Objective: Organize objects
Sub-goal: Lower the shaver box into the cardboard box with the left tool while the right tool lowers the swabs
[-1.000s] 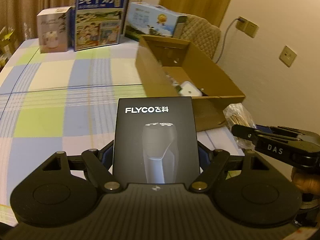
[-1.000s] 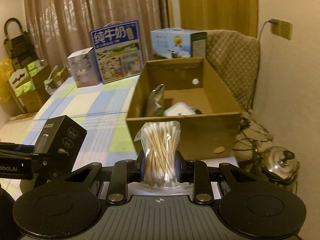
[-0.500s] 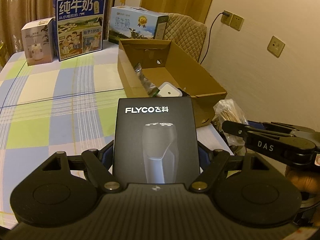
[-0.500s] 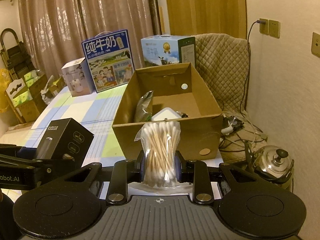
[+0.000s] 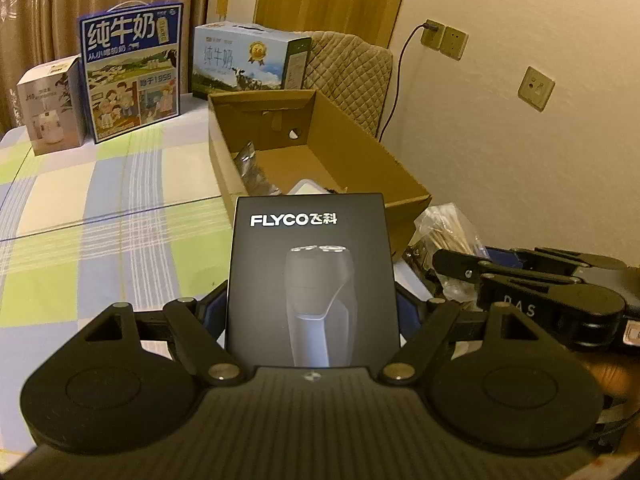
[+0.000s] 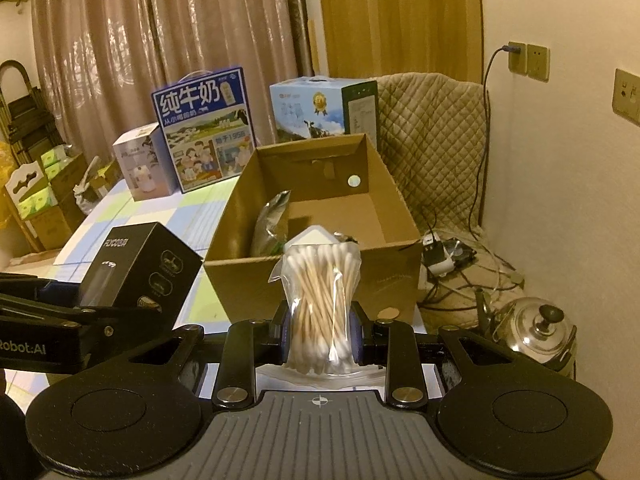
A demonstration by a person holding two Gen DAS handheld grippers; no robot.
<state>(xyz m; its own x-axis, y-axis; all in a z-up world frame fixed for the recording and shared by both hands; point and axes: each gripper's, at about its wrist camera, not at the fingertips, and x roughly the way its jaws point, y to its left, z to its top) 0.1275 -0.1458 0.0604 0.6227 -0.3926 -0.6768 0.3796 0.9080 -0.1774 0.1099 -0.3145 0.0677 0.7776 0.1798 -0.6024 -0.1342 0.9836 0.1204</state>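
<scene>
Cardboard box [image 5: 316, 152] sitting closer and lower in both views than 1 s ago.
Left gripper [image 5: 312, 316] clamping black shaver box [image 5: 312, 276]; right gripper [image 6: 320, 336] clamping cotton-swab bag [image 6: 320, 304], over checked tablecloth [image 5: 100, 208] beside curtains [image 6: 180, 40].

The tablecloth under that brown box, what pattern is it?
The tablecloth is checked in pale green, blue and cream with thin stripes; the left wrist view shows it best.

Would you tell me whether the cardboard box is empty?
No, the cardboard box already holds a dark foil pouch and a white item.
</scene>
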